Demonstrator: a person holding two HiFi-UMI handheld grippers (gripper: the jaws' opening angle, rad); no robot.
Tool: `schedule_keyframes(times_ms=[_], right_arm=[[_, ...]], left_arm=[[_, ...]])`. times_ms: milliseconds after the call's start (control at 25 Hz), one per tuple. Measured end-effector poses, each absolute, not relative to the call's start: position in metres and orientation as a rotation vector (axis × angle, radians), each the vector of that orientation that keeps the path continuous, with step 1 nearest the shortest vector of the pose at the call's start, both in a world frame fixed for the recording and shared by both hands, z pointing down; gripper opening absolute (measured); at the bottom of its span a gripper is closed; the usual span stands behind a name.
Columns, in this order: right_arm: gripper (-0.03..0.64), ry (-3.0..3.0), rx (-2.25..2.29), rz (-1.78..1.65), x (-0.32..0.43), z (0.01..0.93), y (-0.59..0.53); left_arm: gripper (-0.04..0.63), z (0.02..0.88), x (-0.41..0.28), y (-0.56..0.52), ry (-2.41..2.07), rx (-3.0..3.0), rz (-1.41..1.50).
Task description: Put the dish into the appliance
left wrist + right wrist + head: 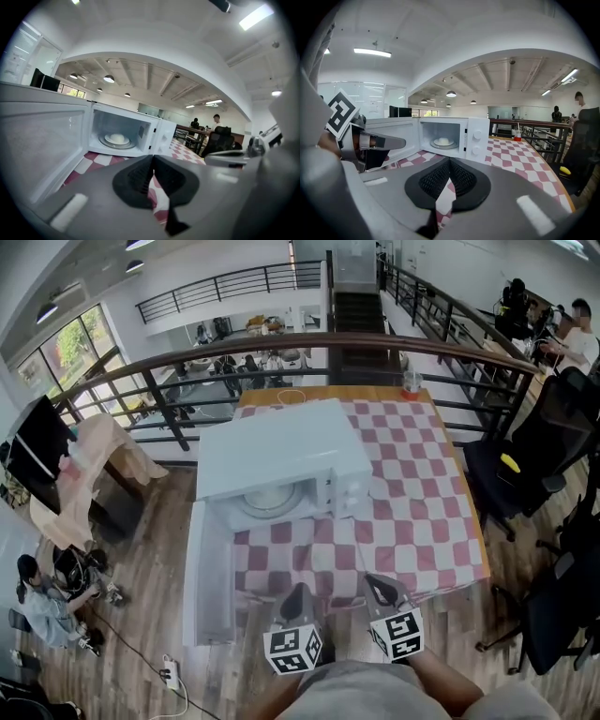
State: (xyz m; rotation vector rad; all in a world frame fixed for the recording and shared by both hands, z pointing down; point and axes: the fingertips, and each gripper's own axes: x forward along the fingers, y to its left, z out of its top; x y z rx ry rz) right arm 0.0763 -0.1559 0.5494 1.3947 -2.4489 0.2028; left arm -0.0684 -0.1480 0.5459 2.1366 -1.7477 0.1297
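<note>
A white microwave [281, 460] is seen on a tabletop [412, 502] covered with a red-and-white checked cloth [403, 521], its door [208, 568] swung fully open to the left in the head view. The dish [443, 141], pale and round, is seen inside the cavity, set on the turntable [443, 145]. The left gripper [298, 594] and the right gripper [378, 589] are held side by side over the near edge of the tabletop, well apart from the microwave and pointed towards it. The fingers [136, 180] of the left gripper are closed together with nothing between them. The fingers [433, 180] of the right gripper are likewise closed and empty. A red cup [411, 385] is seen at the far edge.
</note>
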Motion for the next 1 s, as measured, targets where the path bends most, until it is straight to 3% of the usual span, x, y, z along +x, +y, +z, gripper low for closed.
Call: schedule_keyframes(times_ms=[560, 1000], right_arm=[[0.0, -2.466, 1.38, 0.154, 0.135, 0.539, -0.042], [0.0, -2.394, 1.43, 0.196, 0.16, 0.542, -0.012]], left_arm=[[0.011, 0.538, -0.058, -0.015, -1.828, 2.067, 0.114], [0.011, 0.537, -0.048, 0.01, -1.766, 2.087, 0.156]])
